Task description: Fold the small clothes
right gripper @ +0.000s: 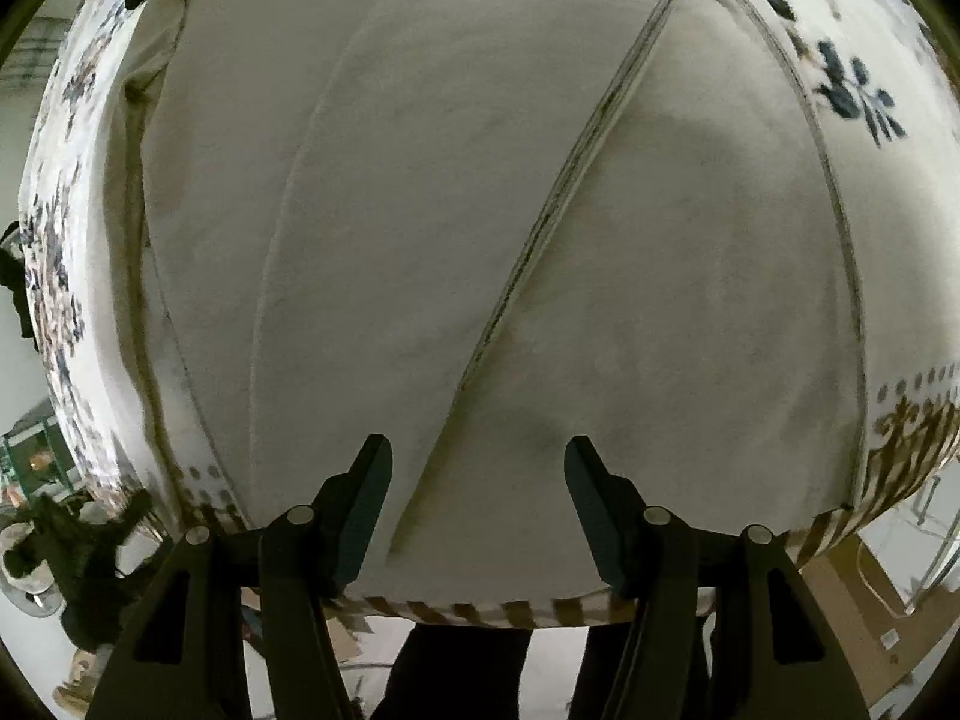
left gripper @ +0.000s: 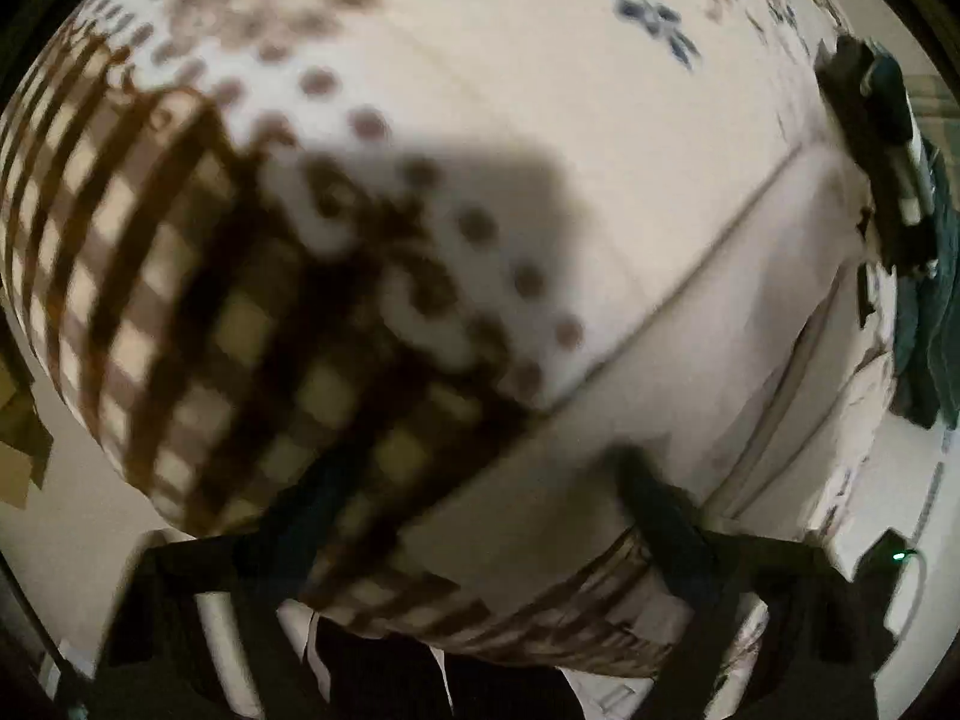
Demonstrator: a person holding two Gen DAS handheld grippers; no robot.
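A cream-white garment [right gripper: 420, 210] lies spread flat on the patterned tablecloth [right gripper: 852, 84], a folded edge running diagonally across it. My right gripper [right gripper: 477, 504] is open just above the garment's near edge, with nothing between its fingers [right gripper: 360, 510]. In the blurred left wrist view the same garment [left gripper: 690, 372] lies at the right on the cloth. My left gripper [left gripper: 480, 516] hovers over its near corner with the fingers [left gripper: 660, 516] apart, holding nothing. The left finger is mostly lost in blur and shadow.
The tablecloth has a brown checked border [left gripper: 180, 276], brown dots and blue flowers [left gripper: 648, 6]. Its striped near edge [right gripper: 510, 609] marks the table's front. Dark green cloth [left gripper: 924, 324] hangs at the far right. Cardboard [right gripper: 858, 600] lies on the floor.
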